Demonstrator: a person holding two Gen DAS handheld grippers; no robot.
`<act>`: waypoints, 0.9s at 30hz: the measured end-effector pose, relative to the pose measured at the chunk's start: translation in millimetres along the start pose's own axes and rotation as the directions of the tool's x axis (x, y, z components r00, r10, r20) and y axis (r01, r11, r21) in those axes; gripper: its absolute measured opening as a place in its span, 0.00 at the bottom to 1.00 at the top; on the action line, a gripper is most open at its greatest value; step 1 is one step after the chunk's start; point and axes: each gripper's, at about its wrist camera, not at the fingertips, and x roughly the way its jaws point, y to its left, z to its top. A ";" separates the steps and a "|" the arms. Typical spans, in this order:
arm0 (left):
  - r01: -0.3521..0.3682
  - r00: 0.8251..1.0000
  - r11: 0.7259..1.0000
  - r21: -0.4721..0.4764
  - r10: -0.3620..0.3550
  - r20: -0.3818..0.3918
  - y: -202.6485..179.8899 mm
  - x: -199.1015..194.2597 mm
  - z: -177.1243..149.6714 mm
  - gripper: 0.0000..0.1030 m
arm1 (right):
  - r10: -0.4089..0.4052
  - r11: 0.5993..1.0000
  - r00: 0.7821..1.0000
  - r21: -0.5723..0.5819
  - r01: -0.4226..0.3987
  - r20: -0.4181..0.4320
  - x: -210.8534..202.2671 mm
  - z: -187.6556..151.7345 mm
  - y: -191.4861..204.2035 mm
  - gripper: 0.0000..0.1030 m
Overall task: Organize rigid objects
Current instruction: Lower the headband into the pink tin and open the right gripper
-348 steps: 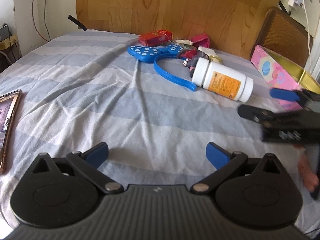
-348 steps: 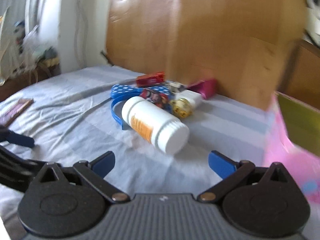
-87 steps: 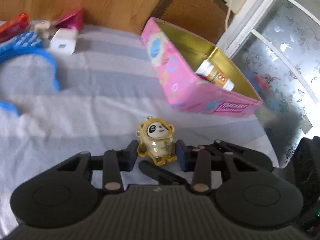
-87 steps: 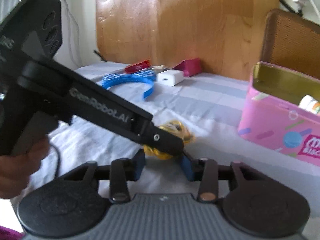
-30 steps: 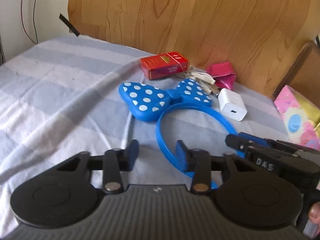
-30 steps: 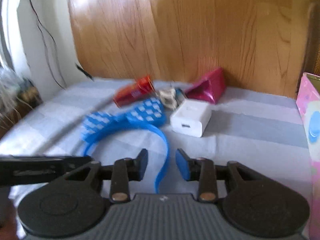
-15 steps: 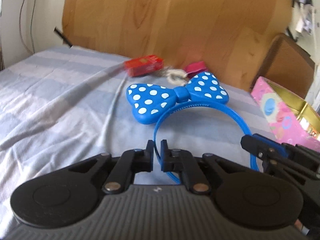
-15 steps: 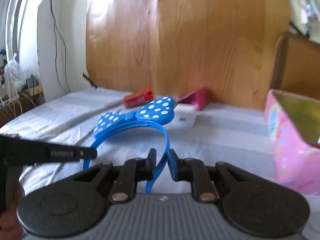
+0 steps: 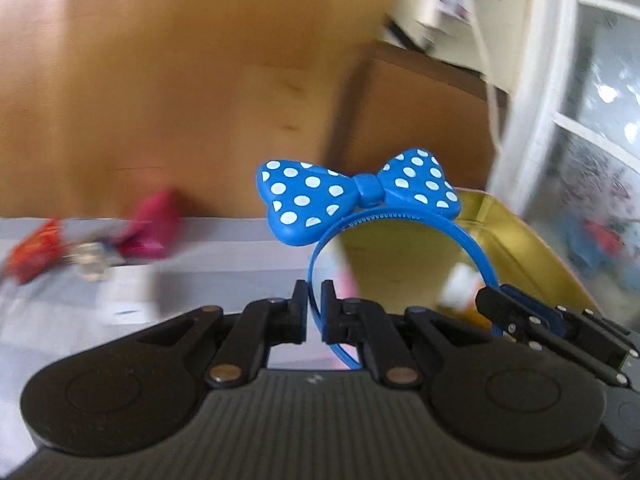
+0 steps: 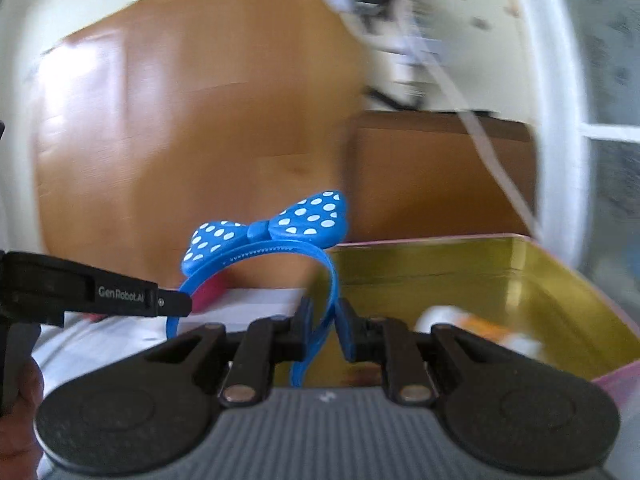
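Left gripper (image 9: pixel 314 312) is pinched tight on one leg of the blue polka-dot bow headband (image 9: pixel 358 196), band squeezed between its jaws; right gripper (image 10: pixel 322 322) is clamped the same way on the other leg, so both tools are holding the one headband, bow up, lifted clear of the striped bedsheet (image 9: pixel 224 252). In the left wrist view the right gripper shows at the right edge gripping the far leg; in the right wrist view the left gripper shows at the left edge. Just past the fingers, the open pink tin box (image 10: pixel 520 264) with its gold inside sits right behind and below the headband, looks like the drop spot. Inside it a white bottle with an orange label (image 10: pixel 472 330) is already lying down, blurred, so at least one item looks sorted; can't tell what else is in there. Farther back on the sheet, left side, still loose: a white charger block (image 9: pixel 130 294), a red box (image 9: pixel 34 252), a magenta pouch (image 9: pixel 150 224), some small metal bits beside them, all motion-blurred. Behind is the wood headboard (image 9: pixel 160 100). Judged progress: mid-task, headband in transit toward the box, not yet in; roughly three or four items left to collect after it.
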 end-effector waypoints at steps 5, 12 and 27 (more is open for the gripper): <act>0.052 0.997 0.996 0.074 -0.047 -0.062 -54.0 44.9 1.1 0.09 | -0.098 0.993 0.993 0.056 0.101 -0.058 17.4 6.4 -65.1 0.14; -0.026 0.989 0.992 0.121 0.043 -0.139 -65.8 88.4 -1.8 0.22 | -0.129 0.982 0.981 0.116 0.146 -0.147 66.9 0.5 -97.1 0.31; -0.012 0.998 0.998 0.055 0.016 -0.067 -6.2 7.9 -23.0 0.25 | -0.101 0.989 0.993 0.113 0.094 0.066 4.2 -4.1 -52.8 0.44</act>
